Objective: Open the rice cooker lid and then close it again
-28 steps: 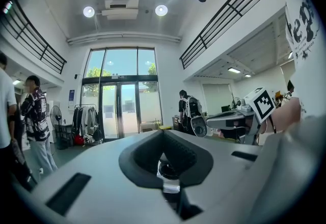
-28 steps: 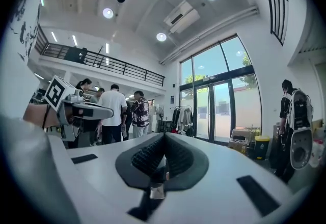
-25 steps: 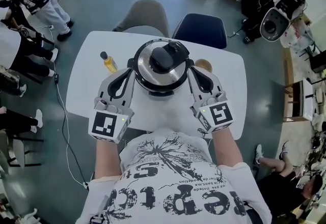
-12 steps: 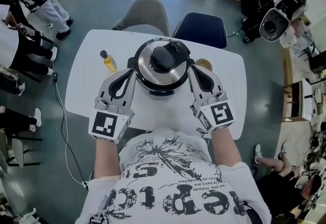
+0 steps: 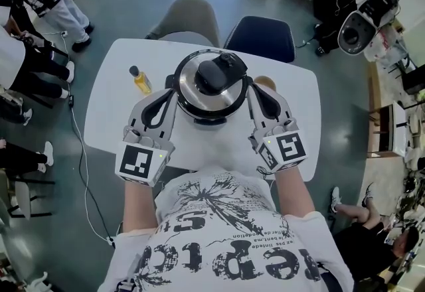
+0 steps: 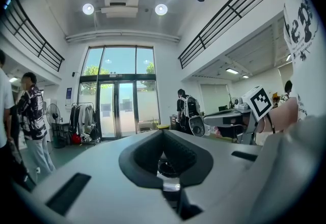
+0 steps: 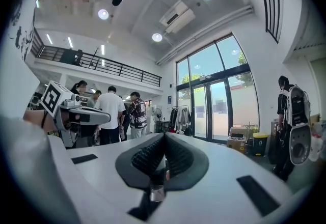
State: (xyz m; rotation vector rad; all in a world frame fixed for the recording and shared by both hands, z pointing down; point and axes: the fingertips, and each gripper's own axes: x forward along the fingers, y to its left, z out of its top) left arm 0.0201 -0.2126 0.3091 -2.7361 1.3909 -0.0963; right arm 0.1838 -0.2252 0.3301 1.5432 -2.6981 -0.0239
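Note:
The rice cooker (image 5: 211,87) stands in the middle of the white table (image 5: 109,115), its round steel lid down and a black handle (image 5: 216,73) on top. My left gripper (image 5: 172,91) rests against the cooker's left side and my right gripper (image 5: 253,89) against its right side. Both have their jaws together with nothing between them. In the left gripper view the left gripper (image 6: 163,132) looks out level into the hall, and in the right gripper view the right gripper (image 7: 164,136) does the same. The cooker appears in neither gripper view.
A small bottle of yellow oil (image 5: 141,79) stands left of the cooker, and a brown round thing (image 5: 266,83) peeks out at its right. A grey chair (image 5: 192,18) and a dark blue chair (image 5: 260,38) stand behind the table. People stand at the far left.

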